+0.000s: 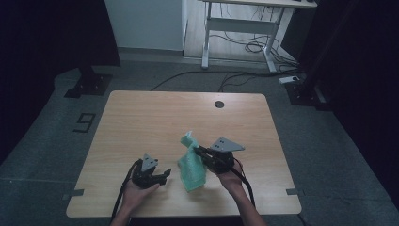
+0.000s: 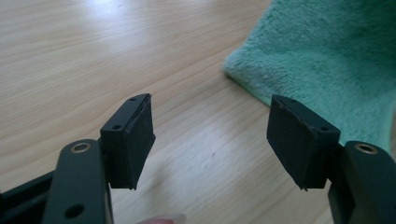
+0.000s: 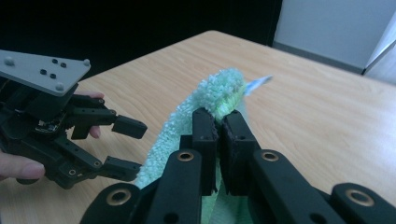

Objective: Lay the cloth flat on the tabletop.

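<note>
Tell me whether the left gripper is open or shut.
Open: the left gripper has its jaws wide apart over bare table, nothing between them, beside the green towel.

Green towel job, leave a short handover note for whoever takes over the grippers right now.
Right gripper: shut on a corner of the green towel, lifting that corner off the table; the rest of the towel trails down onto the wood.
Left gripper: open, empty, low over the table beside the towel's near edge.
Done: one corner gripped and raised.
Left: probably take a second corner with the left gripper, then fold or spread the towel; the aim can't be told from here.
</note>
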Demonstrator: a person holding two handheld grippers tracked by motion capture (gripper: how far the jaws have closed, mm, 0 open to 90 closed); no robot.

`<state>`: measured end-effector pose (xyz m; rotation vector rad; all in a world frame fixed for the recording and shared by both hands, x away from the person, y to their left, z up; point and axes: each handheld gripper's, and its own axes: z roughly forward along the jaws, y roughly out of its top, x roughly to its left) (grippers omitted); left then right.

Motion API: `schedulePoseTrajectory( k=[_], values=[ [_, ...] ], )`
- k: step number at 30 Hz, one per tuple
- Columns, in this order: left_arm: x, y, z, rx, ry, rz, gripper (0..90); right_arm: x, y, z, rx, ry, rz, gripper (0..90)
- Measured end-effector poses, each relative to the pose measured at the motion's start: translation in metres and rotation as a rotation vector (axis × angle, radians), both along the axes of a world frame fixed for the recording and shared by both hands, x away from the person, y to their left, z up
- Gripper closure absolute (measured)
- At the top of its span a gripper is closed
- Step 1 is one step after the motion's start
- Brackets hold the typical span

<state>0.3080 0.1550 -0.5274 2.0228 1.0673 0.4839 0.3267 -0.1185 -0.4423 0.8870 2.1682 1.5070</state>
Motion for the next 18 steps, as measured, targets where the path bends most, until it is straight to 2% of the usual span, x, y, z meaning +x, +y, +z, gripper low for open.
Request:
schedulePoseTrajectory(
  k=[1,5,12,18],
  values=[
    [0.004,-0.006,-0.002,0.005,0.009,-0.026,31.6,0.002,-0.001,-0.003,0.006,0.012,-0.001,85.2],
    [0.014,-0.018,-0.003,0.017,0.019,-0.044,32.1,0.004,-0.005,-0.012,0.016,0.033,0.009,85.3],
    [0.034,-0.032,0.000,-0.039,0.058,-0.065,36.3,0.005,-0.008,-0.014,0.025,0.034,0.014,85.1],
    [0.044,-0.045,-0.003,-0.054,0.084,-0.090,37.8,0.006,-0.013,-0.018,0.035,0.042,0.003,85.0]
  ],
)
